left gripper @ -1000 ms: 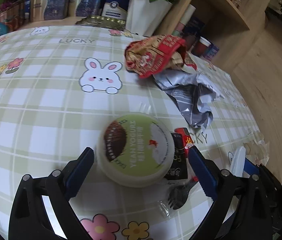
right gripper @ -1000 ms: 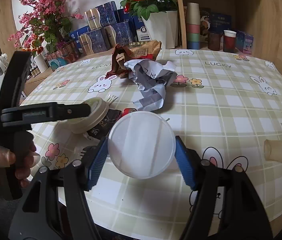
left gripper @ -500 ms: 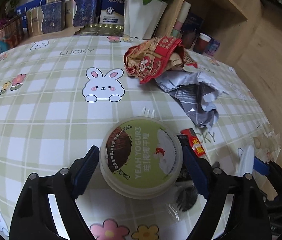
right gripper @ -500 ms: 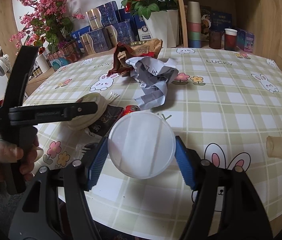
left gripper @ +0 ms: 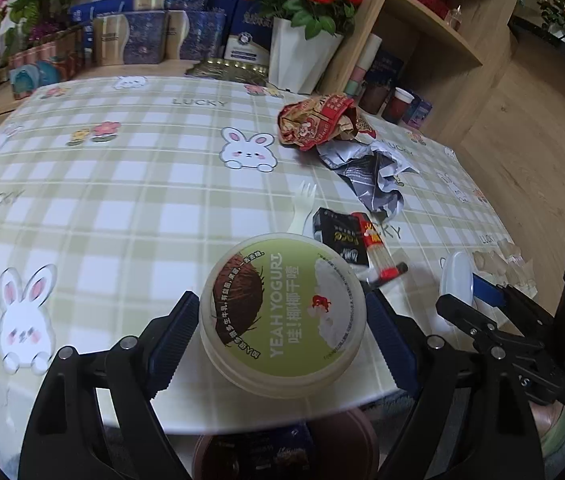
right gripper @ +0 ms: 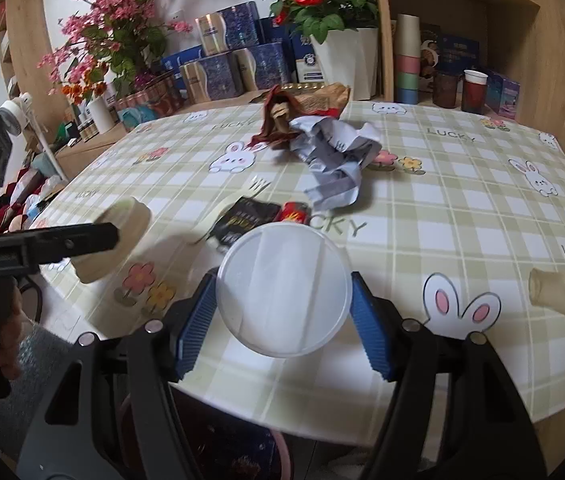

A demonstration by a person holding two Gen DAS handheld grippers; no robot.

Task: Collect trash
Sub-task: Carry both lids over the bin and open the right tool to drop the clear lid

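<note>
My left gripper (left gripper: 278, 300) is shut on a round yogurt cup (left gripper: 282, 312) with a green lid, lifted over the table's front edge. In the right wrist view that cup (right gripper: 116, 240) hangs at the left in the same gripper, a hand on its handle. My right gripper (right gripper: 282, 284) is shut on a translucent white plastic lid (right gripper: 282, 292), also above the front edge. On the tablecloth lie a red snack bag (left gripper: 314, 124), crumpled grey-white paper (left gripper: 370, 168), a black wrapper (left gripper: 336, 234), a red packet (left gripper: 374, 240) and a white fork (left gripper: 302, 204).
A brownish bin (left gripper: 362, 432) with trash inside stands below the table's front edge. Crumpled pale plastic (right gripper: 558, 292) lies near the right edge. Flower pots, boxes and cups crowd the shelf behind the round checked table (left gripper: 122, 208).
The left gripper closed on the yogurt cup, lifted it and drew it back toward the table's front edge, uncovering the fork. The right gripper with the lid shifted back only slightly.
</note>
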